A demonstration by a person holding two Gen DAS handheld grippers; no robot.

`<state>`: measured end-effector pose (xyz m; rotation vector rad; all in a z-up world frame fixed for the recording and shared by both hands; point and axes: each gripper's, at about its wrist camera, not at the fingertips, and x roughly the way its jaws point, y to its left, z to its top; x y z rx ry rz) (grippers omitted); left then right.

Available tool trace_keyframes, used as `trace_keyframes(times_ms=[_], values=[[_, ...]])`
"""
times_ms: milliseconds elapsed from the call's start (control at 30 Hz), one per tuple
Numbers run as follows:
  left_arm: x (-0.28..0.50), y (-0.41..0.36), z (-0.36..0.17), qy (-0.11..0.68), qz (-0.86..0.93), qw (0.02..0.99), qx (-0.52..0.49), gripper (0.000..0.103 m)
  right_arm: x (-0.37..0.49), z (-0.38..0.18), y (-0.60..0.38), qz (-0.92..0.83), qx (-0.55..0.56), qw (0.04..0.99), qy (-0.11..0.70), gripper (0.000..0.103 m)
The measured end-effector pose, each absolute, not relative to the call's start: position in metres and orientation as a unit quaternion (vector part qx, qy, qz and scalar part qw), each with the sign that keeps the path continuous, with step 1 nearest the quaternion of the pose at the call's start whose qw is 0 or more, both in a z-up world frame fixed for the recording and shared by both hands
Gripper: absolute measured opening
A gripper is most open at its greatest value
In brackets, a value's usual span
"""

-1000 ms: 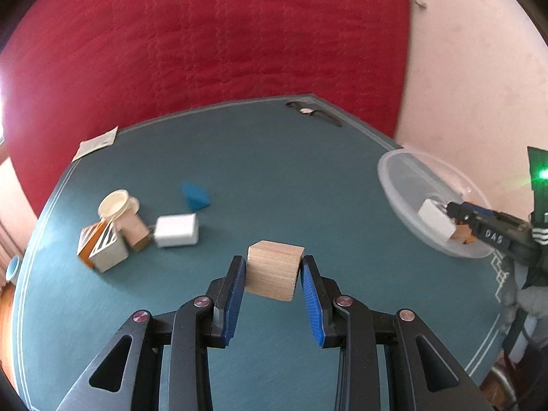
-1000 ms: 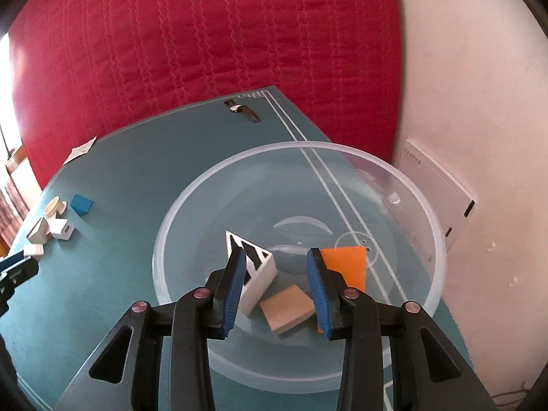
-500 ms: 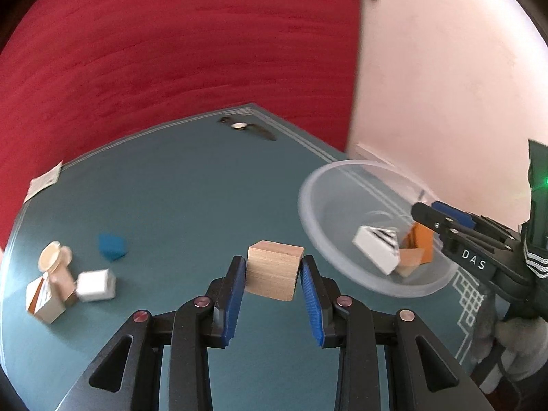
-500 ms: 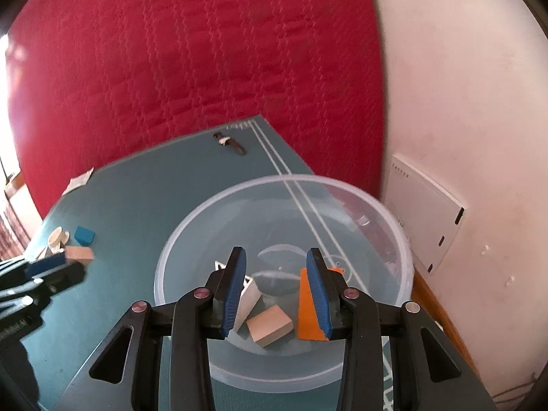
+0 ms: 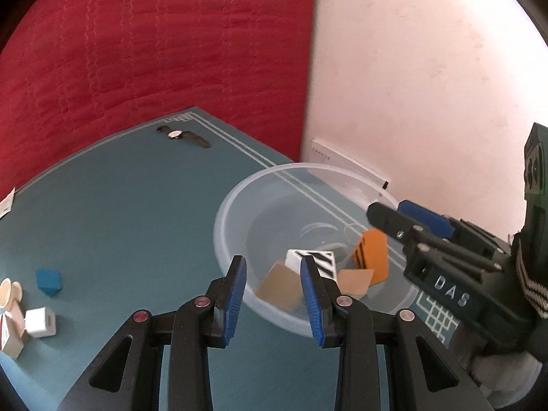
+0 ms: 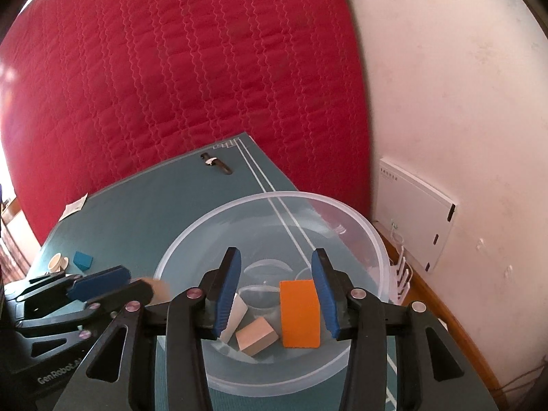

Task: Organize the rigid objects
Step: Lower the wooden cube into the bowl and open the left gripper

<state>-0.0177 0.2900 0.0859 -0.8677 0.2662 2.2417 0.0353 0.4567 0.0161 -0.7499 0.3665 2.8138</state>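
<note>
Plain wooden block (image 5: 281, 287)—light, stiff, flat-faced, best pinched across opposite faces—tumbling blurred into clear plastic bowl (image 5: 226, 212); left gripper (image 5: 273, 294) fingers parted, right gripper (image 6: 278, 294) fingers apart, empty.

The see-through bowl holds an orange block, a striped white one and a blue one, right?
Not quite. The bowl holds the orange block, the striped white one and a tan wooden one. The blue block lies outside it on the table, as the right wrist view shows.
</note>
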Motion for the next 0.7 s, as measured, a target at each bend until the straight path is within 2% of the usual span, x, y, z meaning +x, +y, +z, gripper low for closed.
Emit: trace_keyframes(times_ms=[33,67,133,367,467,533,700], values=[[-0.018,0.292,0.085,0.102,0.865,0.358,-0.336,0.039,0.035,0.016,0.457,0.954,-0.255,0.102,0.124,0.045],[-0.019,0.292,0.083,0.099,0.864,0.360,-0.336,0.049,0.035,0.016,0.457,0.954,-0.255,0.102,0.124,0.045],[-0.020,0.289,0.081,0.095,0.867,0.356,-0.337,0.057,0.035,0.015,0.456,0.954,-0.256,0.101,0.122,0.045],[-0.025,0.272,0.071,0.086,0.870,0.330,-0.356,0.057,0.037,0.014,0.454,0.953,-0.257,0.104,0.120,0.045],[-0.025,0.266,0.070,0.085,0.874,0.316,-0.358,0.070,0.037,0.012,0.452,0.953,-0.259,0.103,0.118,0.045],[-0.026,0.263,0.069,0.085,0.879,0.308,-0.354,0.074,0.037,0.011,0.449,0.954,-0.260,0.101,0.113,0.045],[-0.027,0.251,0.070,0.082,0.890,0.287,-0.346,0.079,0.039,0.009,0.439,0.957,-0.257,0.094,0.096,0.045]])
